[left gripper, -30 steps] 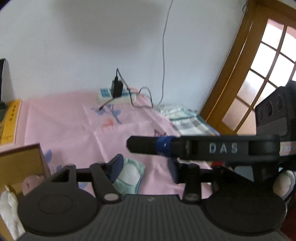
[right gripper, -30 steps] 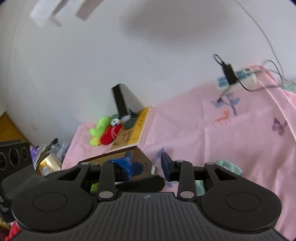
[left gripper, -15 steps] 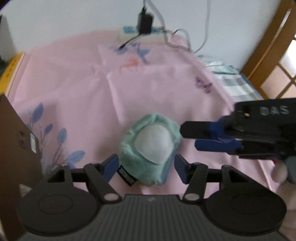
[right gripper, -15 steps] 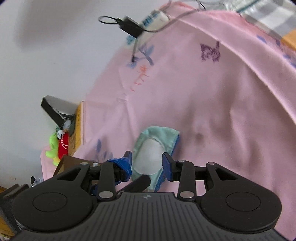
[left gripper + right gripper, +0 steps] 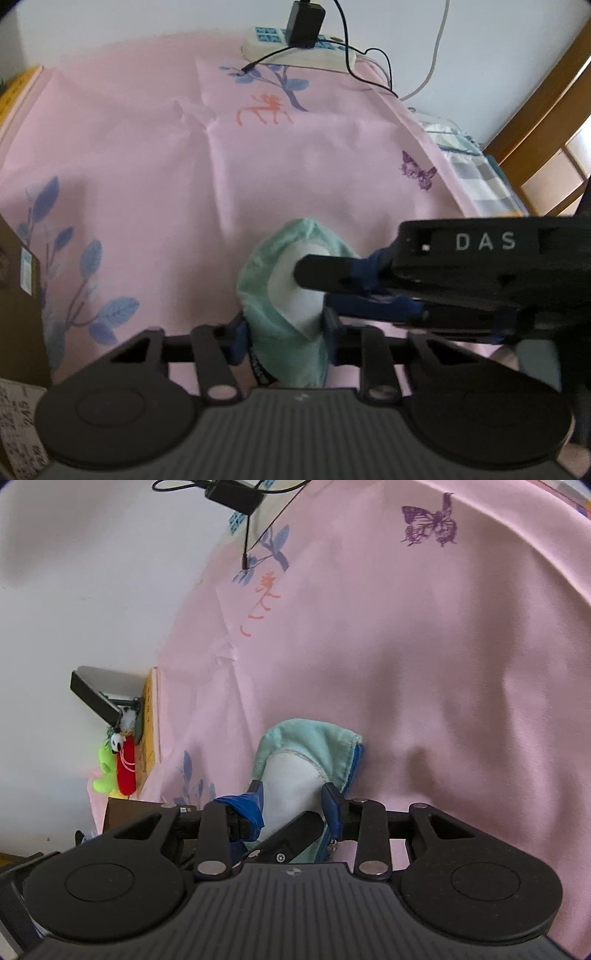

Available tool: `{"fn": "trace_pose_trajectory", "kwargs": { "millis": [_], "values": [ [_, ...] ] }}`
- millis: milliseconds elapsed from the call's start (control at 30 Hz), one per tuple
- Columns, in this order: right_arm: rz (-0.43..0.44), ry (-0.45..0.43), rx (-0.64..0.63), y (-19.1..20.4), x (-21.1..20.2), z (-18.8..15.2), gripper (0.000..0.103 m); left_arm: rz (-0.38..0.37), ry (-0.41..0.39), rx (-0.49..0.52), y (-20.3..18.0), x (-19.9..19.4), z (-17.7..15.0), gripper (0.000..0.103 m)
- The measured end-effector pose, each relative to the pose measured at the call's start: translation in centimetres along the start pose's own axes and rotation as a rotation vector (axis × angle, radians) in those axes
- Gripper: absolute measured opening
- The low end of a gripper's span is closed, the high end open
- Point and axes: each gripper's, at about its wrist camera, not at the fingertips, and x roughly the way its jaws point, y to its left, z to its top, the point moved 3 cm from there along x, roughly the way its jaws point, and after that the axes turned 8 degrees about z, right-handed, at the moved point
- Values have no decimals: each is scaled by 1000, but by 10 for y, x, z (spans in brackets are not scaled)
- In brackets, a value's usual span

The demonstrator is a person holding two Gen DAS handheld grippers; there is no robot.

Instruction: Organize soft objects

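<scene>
Two handheld black tongs with blue-padded tips meet over one soft mint-green plush pouch with a white oval patch (image 5: 291, 295), which lies on a pink cloth printed with blue leaves, an orange deer and a purple butterfly (image 5: 147, 177); what the cloth covers cannot be told.

The left tongs (image 5: 283, 334) have just been closing, and their two blue pads now squeeze the near end of the pouch from both sides, so the plush bunches upward between them. They are grasping the pouch.

The right tongs (image 5: 293, 801) reach in from the right of the left tongs' view, one black finger lying across the white patch. In their own view the two blue pads stand on either side of the white patch, at a middling gap. The left pad seems to touch the plush, but whether both pads press it cannot be told. Their gap has just narrowed slightly. A black finger of the left tongs shows just below them.

Far beyond the tongs, against a pale wall, lies one white power strip with blue sockets (image 5: 295, 48), with one black charger plugged in (image 5: 304, 22) and thin cables trailing from it. To the left of the right tongs sit two small plush toys, one neon-green (image 5: 104, 768) and one red (image 5: 126, 771), touching each other beside a yellow book (image 5: 149, 716). One brown cardboard box (image 5: 18, 306) stands at the left edge of the left tongs' view.
</scene>
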Motion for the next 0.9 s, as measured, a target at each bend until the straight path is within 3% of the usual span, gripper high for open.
{"fn": "trace_pose_trajectory", "kwargs": {
  "millis": [167,400,500,600,633,667,700,767,900],
  "values": [
    [46,-10,-76,20,-8,0,17,-37,-42,-27,-3,-20,5,15],
    [186,-15,-279,88,-29,-9,15,-106,-193,-28,-11,-90,11,13],
    [156,-78,-366,107,-41,-15,15,-93,-211,-26,-4,-100,10,13],
    [74,-125,-315,90,-51,-11,15,-72,-164,-39,8,-91,3,14],
    [33,-133,-291,80,-51,-9,15,-61,-151,-44,10,-86,0,16],
    [-7,-135,-273,70,-51,-7,16,-47,-133,-48,11,-79,-1,29],
    [-52,-129,-264,60,-49,-7,18,-43,-117,-49,10,-72,-2,56],
    [-117,-100,-254,42,-40,-10,18,-25,-80,-41,5,-55,-6,58],
    [-111,-81,-141,10,-33,-9,19,39,-42,8,-4,-25,-7,59]
  ]
}}
